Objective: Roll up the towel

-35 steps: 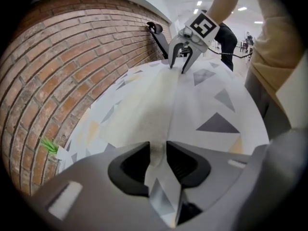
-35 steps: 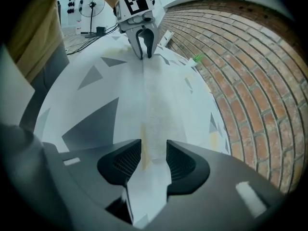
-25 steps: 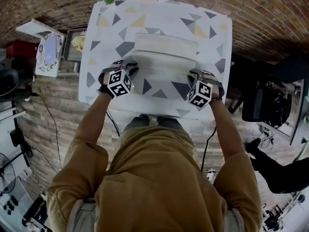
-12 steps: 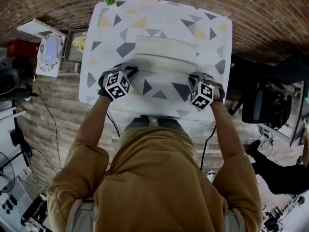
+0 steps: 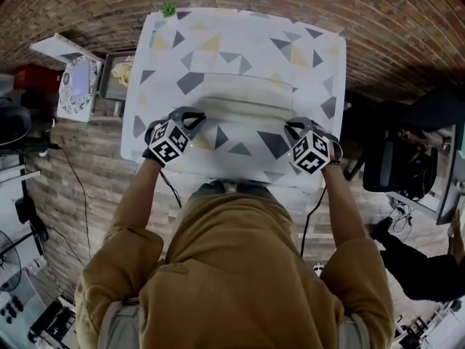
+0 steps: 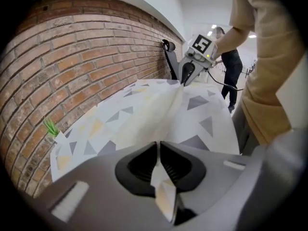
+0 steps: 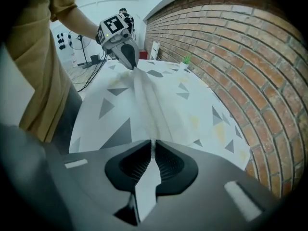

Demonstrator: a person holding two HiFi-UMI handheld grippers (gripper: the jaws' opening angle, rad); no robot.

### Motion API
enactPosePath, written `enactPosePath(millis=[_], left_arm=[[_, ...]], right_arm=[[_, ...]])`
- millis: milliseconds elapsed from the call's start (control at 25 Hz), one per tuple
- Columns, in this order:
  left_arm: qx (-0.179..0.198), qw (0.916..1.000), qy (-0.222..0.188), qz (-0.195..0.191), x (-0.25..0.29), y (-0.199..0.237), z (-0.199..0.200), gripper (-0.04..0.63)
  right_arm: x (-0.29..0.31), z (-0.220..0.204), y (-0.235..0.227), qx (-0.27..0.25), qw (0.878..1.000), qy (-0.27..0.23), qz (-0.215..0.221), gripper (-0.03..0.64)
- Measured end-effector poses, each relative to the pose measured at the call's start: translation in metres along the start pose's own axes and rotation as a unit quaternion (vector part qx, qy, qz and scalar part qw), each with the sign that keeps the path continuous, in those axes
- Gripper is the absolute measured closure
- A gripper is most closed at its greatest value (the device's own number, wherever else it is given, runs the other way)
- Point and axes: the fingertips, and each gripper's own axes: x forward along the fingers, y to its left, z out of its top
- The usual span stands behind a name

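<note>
A cream towel [image 5: 247, 102] lies across the middle of the patterned table [image 5: 312, 64]. My left gripper [image 5: 196, 115] is shut on the towel's near left corner, and a fold of cloth shows between its pads [image 6: 158, 150]. My right gripper [image 5: 290, 124] is shut on the near right corner; its jaws have just been closing, with the towel's edge between them [image 7: 153, 150]. Between the two grippers the near edge is lifted into a taut ridge [image 7: 144, 93] above the table. Each gripper view shows the other gripper, the right one [image 6: 187, 71] and the left one [image 7: 127, 57], at the ridge's far end.
A small green plant [image 5: 168, 9] stands at the table's far edge by the brick wall. Left of the table are a metal tray [image 5: 116, 75] and a white patterned box [image 5: 76, 86]. A dark chair [image 5: 396, 158] stands to the right, with cables on the floor.
Both grippers have closed on the towel's near corners and risen, drawing slightly toward me. The towel's near edge has come up off the table with them.
</note>
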Motion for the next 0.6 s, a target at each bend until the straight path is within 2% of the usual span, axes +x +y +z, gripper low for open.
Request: enactPosePath(millis=[160,320,600], left_arm=[[-0.029,0.9994,-0.007,-0.020,-0.001,0.016,0.009,0.512],[-0.034,0.9987,-0.013,-0.035,0.005,0.035,0.017,0.514],[-0.074,0.9967,-0.021,-0.028,0.020,0.072,0.024,0.512]], right_arm=[[0.003,0.003,-0.022,0.027,1.000,-0.004,0.008,0.584],[0.007,0.008,-0.045,0.050,0.999,-0.008,0.012,0.584],[0.017,0.017,-0.077,0.073,0.997,-0.006,0.012,0.584]])
